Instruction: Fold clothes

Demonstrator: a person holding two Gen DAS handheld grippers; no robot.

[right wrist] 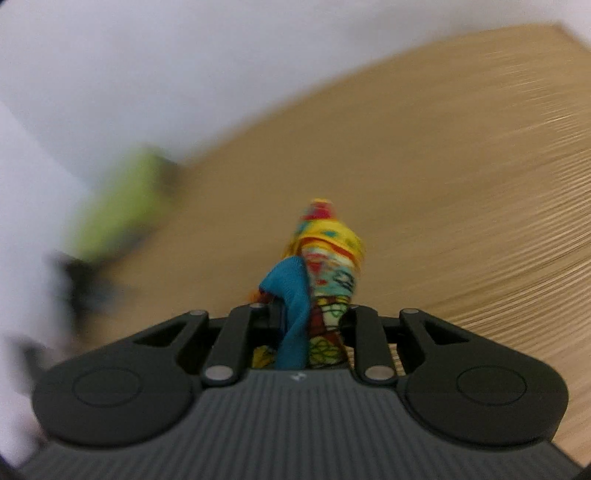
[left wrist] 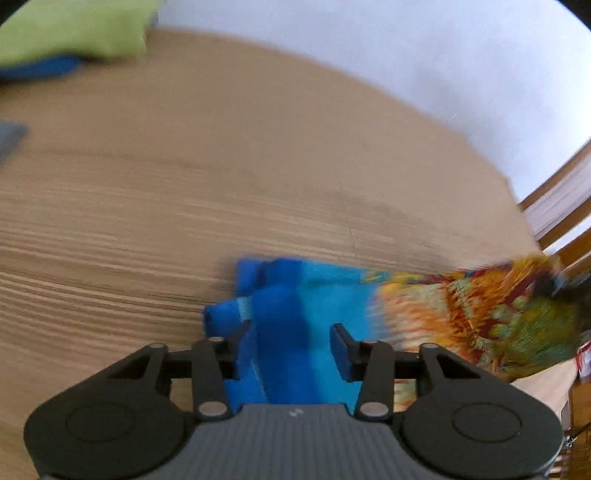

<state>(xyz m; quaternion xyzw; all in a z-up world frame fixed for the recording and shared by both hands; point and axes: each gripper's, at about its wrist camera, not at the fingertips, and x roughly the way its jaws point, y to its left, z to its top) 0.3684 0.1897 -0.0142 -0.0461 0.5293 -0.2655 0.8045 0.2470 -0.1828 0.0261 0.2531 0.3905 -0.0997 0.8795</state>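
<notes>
Left wrist view: both grippers, left gripper (left wrist: 291,345) and right gripper (right wrist: 312,317), pinching the colourful garment (left wrist: 461,314) above the table (left wrist: 184,184), not yet folding; green stack (left wrist: 74,33) sitting done upper left.

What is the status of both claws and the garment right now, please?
Left claw clamped on colourful garment's blue edge. Right claw shut on its bunched end. Green folded pile far off, nothing blocking.
</notes>
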